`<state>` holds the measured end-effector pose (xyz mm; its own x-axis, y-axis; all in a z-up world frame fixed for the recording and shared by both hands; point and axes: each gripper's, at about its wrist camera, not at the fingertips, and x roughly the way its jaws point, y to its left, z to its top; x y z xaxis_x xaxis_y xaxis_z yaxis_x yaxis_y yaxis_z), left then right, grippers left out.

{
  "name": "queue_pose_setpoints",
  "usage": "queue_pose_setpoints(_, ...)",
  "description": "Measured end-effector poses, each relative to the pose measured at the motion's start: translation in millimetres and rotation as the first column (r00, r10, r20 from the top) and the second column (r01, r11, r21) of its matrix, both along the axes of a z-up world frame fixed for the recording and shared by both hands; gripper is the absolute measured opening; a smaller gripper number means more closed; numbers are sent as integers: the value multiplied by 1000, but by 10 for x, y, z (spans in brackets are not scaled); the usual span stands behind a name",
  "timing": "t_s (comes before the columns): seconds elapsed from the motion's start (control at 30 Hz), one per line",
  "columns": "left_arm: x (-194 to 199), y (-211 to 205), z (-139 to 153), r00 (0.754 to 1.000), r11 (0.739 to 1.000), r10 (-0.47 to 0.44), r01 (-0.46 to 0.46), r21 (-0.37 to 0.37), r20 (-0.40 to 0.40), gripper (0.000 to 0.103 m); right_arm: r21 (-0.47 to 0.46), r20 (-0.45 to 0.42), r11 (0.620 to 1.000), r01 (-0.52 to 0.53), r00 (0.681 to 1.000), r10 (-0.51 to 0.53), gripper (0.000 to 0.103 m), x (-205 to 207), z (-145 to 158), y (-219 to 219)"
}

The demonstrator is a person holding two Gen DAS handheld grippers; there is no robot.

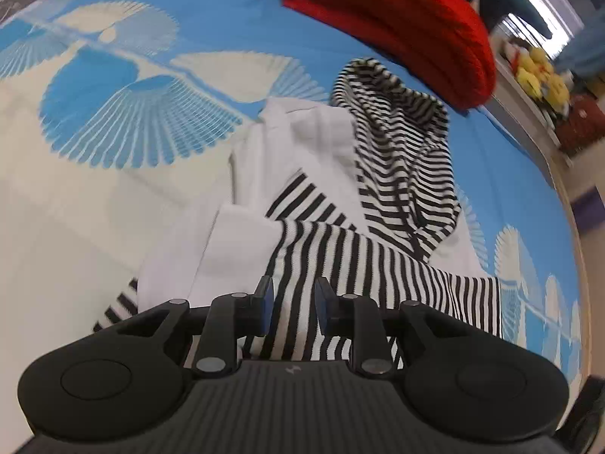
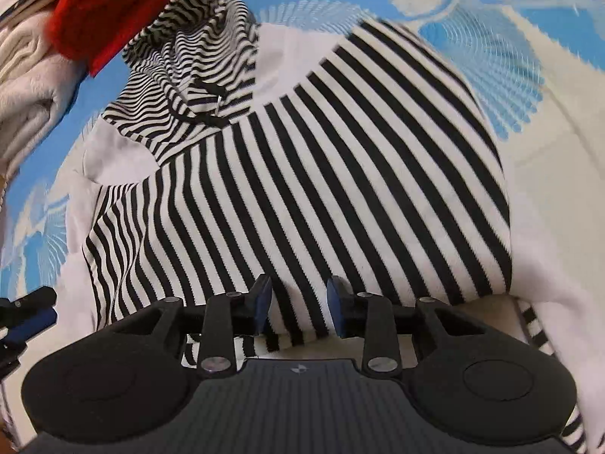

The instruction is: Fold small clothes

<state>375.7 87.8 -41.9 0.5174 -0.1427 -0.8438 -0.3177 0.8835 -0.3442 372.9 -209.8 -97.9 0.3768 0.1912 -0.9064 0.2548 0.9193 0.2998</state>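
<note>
A small black-and-white striped hooded top with white panels [image 1: 378, 174] lies on a blue and white patterned sheet [image 1: 113, 121]. In the left wrist view my left gripper [image 1: 293, 304] is open, its fingers either side of a striped sleeve [image 1: 378, 276] that runs under it. In the right wrist view my right gripper [image 2: 298, 308] is open just above the striped body of the top [image 2: 340, 174], near its lower edge. The hood [image 2: 196, 49] lies crumpled at the far end. Part of my left gripper [image 2: 26, 314] shows at the left edge.
A red knitted garment [image 1: 408, 19] lies beyond the hood, also in the right wrist view [image 2: 109, 3]. Pale grey and cream clothes [image 2: 26, 87] are piled beside it. A shelf with yellow toys [image 1: 540, 72] stands past the bed's edge.
</note>
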Motion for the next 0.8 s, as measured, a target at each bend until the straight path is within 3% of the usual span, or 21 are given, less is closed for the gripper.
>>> queue_pose_setpoints(0.17, 47, 21, 1, 1000, 999, -16, 16, 34, 4, 34, -24, 57, 998, 60, 997, -59, 35, -10, 180, -196)
queue_pose_setpoints(0.3, 74, 36, -63, 1000, 1000, -15, 15, 15, -20, 34, -71, 8, 985, 160, 987, -160, 35, -2, 34, -457)
queue_pose_setpoints(0.37, 78, 8, -67, 1000, 1000, -23, 23, 19, -19, 34, -38, -13, 979, 201, 979, -202, 35, -25, -54, -559)
queue_pose_setpoints(0.53, 97, -37, -166, 999, 999, -30, 31, 22, -43, 34, -38, 7, 982, 187, 982, -187, 35, -58, 38, -519)
queue_pose_setpoints(0.8, 110, 51, -564, 982, 990, 41, -65, -126, -183, 34, -17, -25, 975, 221, 975, -221, 35, -104, 1, -673)
